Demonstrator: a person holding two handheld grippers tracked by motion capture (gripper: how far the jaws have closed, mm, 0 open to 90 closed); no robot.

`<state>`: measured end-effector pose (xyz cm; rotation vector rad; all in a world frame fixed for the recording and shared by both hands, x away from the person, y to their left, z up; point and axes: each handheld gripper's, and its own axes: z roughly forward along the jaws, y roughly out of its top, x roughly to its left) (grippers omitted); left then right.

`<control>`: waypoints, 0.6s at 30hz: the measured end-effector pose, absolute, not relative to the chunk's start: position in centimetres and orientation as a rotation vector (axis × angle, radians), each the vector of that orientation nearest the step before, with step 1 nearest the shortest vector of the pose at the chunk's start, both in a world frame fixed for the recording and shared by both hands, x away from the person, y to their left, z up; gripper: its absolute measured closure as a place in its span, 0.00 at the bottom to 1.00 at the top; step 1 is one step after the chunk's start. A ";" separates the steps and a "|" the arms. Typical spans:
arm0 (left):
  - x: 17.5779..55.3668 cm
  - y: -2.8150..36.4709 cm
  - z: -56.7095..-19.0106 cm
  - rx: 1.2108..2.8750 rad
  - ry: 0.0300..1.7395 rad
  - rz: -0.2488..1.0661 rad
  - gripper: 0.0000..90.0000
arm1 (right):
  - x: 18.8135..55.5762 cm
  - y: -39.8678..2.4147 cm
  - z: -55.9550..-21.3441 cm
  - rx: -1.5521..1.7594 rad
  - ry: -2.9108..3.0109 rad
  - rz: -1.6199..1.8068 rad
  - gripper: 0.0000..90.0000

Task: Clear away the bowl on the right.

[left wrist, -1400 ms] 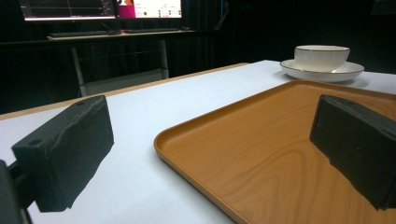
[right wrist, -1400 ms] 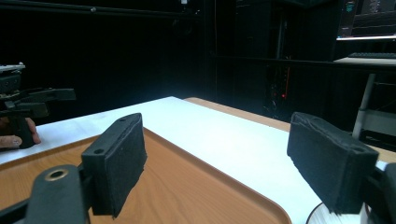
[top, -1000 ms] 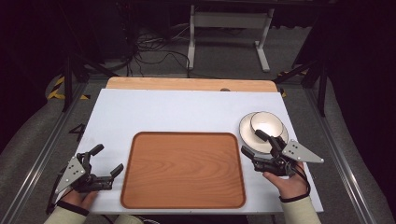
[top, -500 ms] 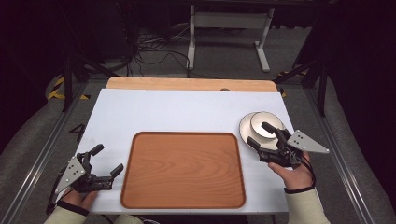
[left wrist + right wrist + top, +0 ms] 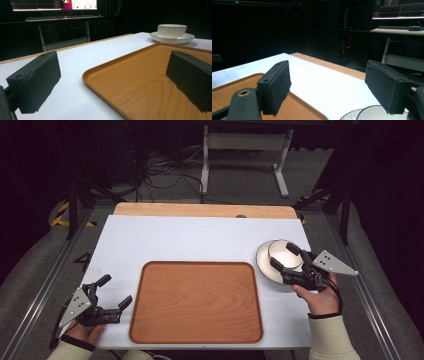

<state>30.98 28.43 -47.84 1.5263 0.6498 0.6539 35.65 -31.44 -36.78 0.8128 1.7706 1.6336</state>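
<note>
Here the right gripper (image 5: 287, 258) hung over the white bowl (image 5: 283, 253), which sat on a white saucer (image 5: 264, 265) at the right side of the white table (image 5: 190, 240). Its jaws were spread wide, with nothing pinched between them; one black finger (image 5: 294, 249) crossed above the bowl's near rim and the other reached out over the saucer on the side toward the tray. In the right gripper view the two pads (image 5: 277, 85) stood well apart with open table between them, and the rims of bowl and saucer showed just below the right-hand pad. The wooden tray (image 5: 196, 301) lay beside that gripper, toward the other hand, bare of anything. The left gripper (image 5: 114, 292) rested low at the near left corner of the table, just off the tray's left edge, its jaws likewise spread and holding nothing. Along its jaws in the left gripper view, the tray's corner ran between the pads, and the bowl (image 5: 172, 30) on its saucer (image 5: 172, 38) stood well beyond, far across the tray.
</note>
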 end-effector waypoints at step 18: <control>31.0 28.4 -47.8 1.526 0.651 0.653 0.00 | 37.7 -32.8 -36.7 0.854 1.706 1.585 0.29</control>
